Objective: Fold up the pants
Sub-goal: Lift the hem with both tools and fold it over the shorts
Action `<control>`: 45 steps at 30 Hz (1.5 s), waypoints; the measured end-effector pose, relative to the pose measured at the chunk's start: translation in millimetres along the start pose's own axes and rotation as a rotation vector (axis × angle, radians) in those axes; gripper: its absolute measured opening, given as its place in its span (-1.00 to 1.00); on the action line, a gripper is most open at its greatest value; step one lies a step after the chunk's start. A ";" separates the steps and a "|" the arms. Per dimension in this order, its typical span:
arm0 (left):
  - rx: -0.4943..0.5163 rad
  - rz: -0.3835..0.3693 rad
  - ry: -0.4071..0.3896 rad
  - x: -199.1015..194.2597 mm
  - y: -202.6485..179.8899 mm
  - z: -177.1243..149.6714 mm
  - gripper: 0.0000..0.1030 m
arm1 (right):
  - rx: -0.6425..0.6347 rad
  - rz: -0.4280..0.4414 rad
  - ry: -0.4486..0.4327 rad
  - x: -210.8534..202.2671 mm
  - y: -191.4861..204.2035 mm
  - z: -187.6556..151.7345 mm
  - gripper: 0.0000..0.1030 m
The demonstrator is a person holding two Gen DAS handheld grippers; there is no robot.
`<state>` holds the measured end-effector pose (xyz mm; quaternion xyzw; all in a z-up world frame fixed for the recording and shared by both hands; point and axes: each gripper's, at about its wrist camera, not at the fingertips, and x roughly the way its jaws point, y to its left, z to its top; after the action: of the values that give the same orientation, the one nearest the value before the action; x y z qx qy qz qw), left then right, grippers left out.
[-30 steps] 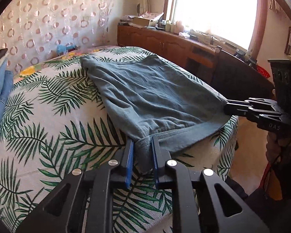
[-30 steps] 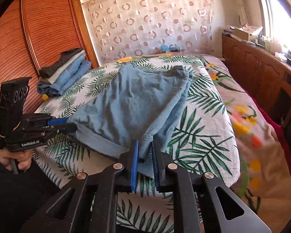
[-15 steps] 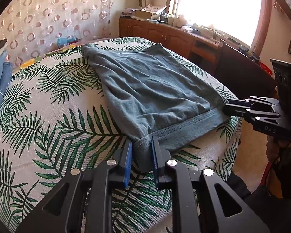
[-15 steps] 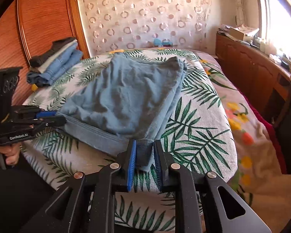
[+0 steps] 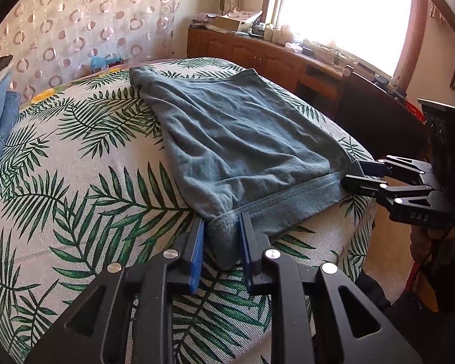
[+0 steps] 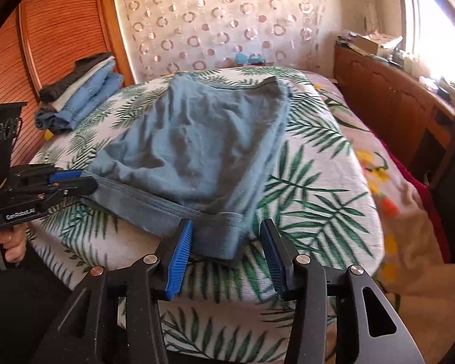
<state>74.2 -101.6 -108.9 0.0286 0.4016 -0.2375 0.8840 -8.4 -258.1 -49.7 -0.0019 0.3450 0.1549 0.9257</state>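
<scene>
The blue-grey pants [image 5: 233, 139] lie flattened on the palm-print bed [image 5: 75, 188], already doubled so that one leg rests on the other, with the waistband along the near edge of the bed and the leg ends at the far side. Their long axis runs from near to far across the bed, slanting a little leftward as it goes. The step in hand looks like the release after laying the garment flat and squaring the waistband. The right gripper [image 6: 226, 254] has its jaws wide apart, the right waistband corner lying loose between them and touching neither pad clearly. The left gripper [image 5: 220, 248] sits at the left waistband corner with its jaws slightly parted around the cloth; whether they grip it cannot be told for sure, though they look loosened. The next move probably calls for a fresh hold at both waistband corners or at the far hems, then carrying one end over the other to halve the length, keeping the two corners level so the edges meet. A stack of folded clothes [image 6: 75, 103] sits at the far left.
</scene>
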 end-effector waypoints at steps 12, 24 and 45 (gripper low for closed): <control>-0.018 0.010 -0.003 0.2 4.9 -1.3 -0.21 | 0.024 0.060 -0.012 2.5 -5.2 -4.0 -0.61; 0.005 0.006 0.003 2.1 0.9 -0.2 -0.04 | 0.043 0.072 -0.019 2.3 -4.7 -7.0 -0.63; 0.011 -0.024 -0.137 -50.8 -8.6 18.5 -0.78 | 0.023 0.097 -0.099 -17.0 7.3 9.9 -0.69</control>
<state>54.6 -93.5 -58.4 0.0125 0.3389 -0.2518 0.9064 -16.4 -254.9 -30.5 0.0333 0.3001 0.1954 0.9331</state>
